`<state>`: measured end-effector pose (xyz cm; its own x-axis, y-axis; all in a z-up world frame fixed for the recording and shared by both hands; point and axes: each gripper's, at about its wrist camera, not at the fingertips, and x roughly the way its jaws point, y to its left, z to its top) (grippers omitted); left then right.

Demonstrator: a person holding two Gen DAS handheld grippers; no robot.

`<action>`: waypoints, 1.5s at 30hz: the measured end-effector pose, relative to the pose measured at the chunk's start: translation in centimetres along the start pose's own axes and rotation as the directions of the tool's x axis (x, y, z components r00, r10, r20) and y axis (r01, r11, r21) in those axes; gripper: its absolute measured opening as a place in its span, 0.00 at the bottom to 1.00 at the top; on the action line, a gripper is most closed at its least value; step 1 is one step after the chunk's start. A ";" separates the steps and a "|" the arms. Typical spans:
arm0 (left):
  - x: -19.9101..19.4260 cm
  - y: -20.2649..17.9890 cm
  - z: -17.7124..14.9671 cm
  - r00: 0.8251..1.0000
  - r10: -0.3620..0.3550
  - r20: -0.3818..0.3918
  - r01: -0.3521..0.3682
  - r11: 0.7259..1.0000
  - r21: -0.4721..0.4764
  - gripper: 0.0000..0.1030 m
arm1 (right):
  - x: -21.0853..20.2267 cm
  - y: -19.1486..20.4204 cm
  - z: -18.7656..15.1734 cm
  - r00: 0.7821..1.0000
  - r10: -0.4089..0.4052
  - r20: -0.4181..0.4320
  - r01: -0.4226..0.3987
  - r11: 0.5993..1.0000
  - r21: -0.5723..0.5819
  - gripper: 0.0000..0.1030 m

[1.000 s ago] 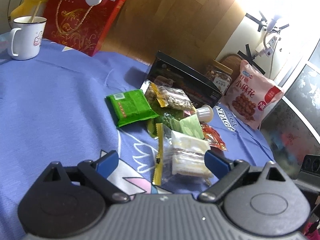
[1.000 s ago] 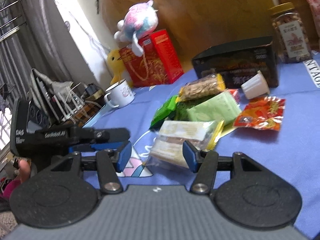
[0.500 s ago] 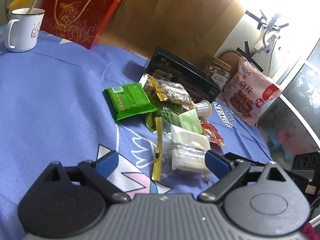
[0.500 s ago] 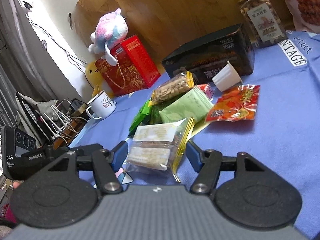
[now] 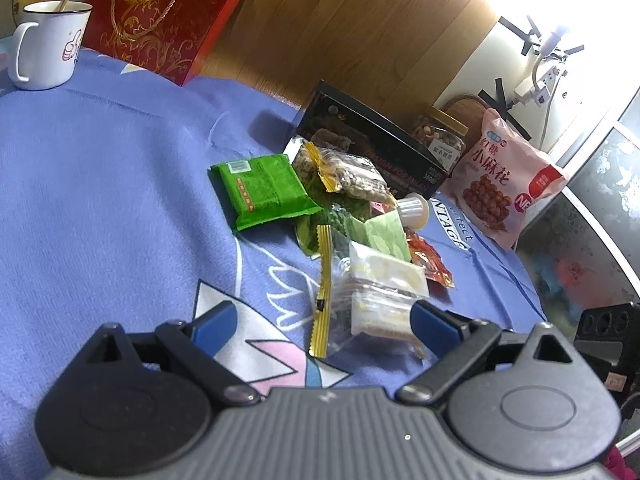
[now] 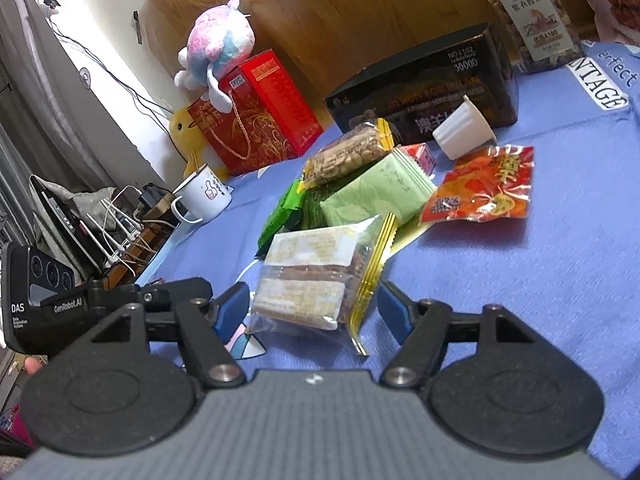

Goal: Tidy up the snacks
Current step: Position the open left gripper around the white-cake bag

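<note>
A heap of snacks lies on a blue cloth (image 5: 100,184). Nearest is a clear packet of cakes with a gold edge (image 5: 380,296), also in the right wrist view (image 6: 316,280). Behind it lie a bright green packet (image 5: 260,192), a pale green packet (image 6: 376,196), a clear nut bag (image 6: 348,156), a red-orange packet (image 6: 484,192) and a white cup on its side (image 6: 462,132). My left gripper (image 5: 324,320) is open with the clear packet between its fingertips. My right gripper (image 6: 312,308) is open around the same packet from the other side.
A black box (image 5: 372,148) stands behind the heap, with a nut jar (image 6: 532,20) and a pink bag (image 5: 504,184) to its right. A white mug (image 5: 44,44), a red gift box (image 5: 160,16) and plush toys (image 6: 220,48) stand at the far left.
Both grippers have moved closer to the clear packet, which now sits between each pair of open fingers. The snacks have not moved.
</note>
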<state>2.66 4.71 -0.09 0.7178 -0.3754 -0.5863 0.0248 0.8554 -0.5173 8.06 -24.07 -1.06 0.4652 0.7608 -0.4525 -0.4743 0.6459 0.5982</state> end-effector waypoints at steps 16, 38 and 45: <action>0.5 0.0 -0.1 1.000 0.009 -0.014 -0.009 1.000 0.003 0.96 | 0.3 -0.3 -0.4 1.000 0.003 -0.015 -0.002 1.000 0.020 0.72; 0.5 0.0 -0.3 1.000 -0.007 -0.012 0.007 1.000 0.006 0.96 | 0.6 0.0 -0.7 1.000 0.000 -0.019 0.000 1.000 0.008 0.72; 0.5 0.0 -0.3 1.000 -0.003 -0.014 0.003 1.000 0.007 0.96 | 0.6 0.2 -0.8 1.000 0.001 -0.023 -0.001 1.000 -0.001 0.73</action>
<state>2.79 4.37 -0.58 0.7077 -0.3829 -0.5938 0.0317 0.8568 -0.5147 7.65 -23.46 -1.71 0.4473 0.7626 -0.4673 -0.4751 0.6453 0.5982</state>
